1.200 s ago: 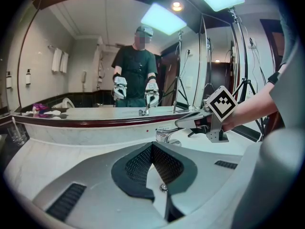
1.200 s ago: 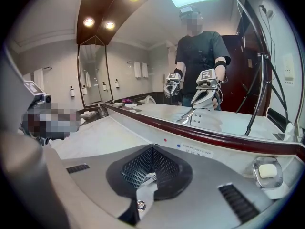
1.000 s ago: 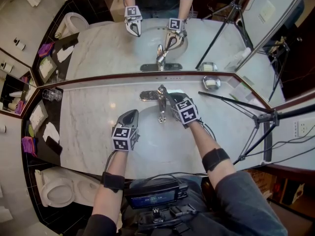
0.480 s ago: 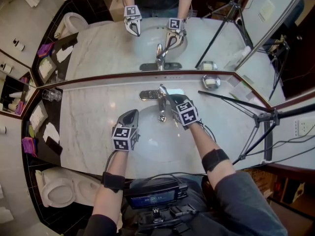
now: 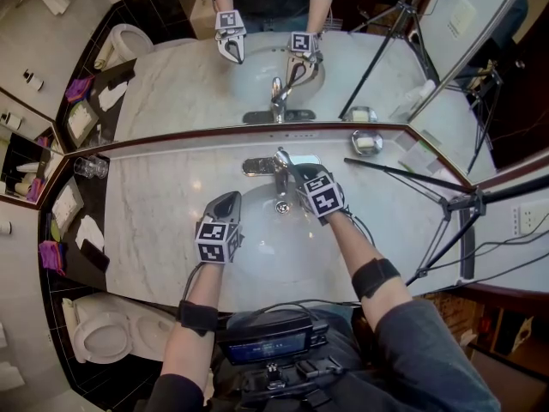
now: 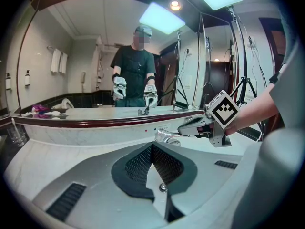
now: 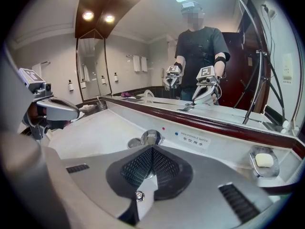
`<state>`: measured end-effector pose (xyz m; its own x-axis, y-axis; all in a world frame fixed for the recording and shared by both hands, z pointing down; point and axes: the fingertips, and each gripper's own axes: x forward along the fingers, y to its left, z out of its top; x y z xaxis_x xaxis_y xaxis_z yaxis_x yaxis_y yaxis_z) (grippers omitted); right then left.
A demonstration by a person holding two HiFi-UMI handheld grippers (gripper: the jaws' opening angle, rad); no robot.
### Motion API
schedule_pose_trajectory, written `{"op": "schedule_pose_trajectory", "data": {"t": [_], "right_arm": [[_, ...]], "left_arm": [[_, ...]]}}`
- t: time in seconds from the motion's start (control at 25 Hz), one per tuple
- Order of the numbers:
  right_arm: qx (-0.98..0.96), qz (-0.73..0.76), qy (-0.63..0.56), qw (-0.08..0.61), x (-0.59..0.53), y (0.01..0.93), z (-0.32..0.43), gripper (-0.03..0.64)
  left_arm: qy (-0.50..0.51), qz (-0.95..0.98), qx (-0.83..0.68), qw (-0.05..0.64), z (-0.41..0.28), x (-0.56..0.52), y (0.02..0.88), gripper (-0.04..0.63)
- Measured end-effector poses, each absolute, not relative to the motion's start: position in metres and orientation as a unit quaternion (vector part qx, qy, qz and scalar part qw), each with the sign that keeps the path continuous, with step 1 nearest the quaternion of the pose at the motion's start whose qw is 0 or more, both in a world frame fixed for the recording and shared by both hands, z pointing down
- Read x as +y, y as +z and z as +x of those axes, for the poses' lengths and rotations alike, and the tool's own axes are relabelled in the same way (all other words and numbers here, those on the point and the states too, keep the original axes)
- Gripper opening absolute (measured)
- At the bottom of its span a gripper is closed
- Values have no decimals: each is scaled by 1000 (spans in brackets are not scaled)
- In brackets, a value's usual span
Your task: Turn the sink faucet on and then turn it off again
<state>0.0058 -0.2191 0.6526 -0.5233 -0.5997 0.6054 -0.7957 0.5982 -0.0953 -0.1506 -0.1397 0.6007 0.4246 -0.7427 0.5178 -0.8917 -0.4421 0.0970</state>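
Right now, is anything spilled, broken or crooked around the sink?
No, nothing stands out. The faucet stands straight over the basin, the soap dish sits flat with its soap inside, and the glass is upright on the marble counter. No puddles or cracks show.

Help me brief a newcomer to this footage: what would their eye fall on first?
Probably the wide mirror along the back of the marble counter, which repeats the whole scene. Next comes the chrome faucet at the back edge of the sink, with the right gripper, jaws shut, close beside it. The left gripper, also shut, hangs over the sink's left side.
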Motion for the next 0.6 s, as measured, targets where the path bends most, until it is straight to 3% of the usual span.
{"op": "schedule_pose_trajectory", "data": {"t": [0.6], "right_arm": [[-840, 440, 203, 243, -189, 628, 48, 21]], "left_arm": [[199, 827, -494, 178, -146, -138, 597, 0]]}}
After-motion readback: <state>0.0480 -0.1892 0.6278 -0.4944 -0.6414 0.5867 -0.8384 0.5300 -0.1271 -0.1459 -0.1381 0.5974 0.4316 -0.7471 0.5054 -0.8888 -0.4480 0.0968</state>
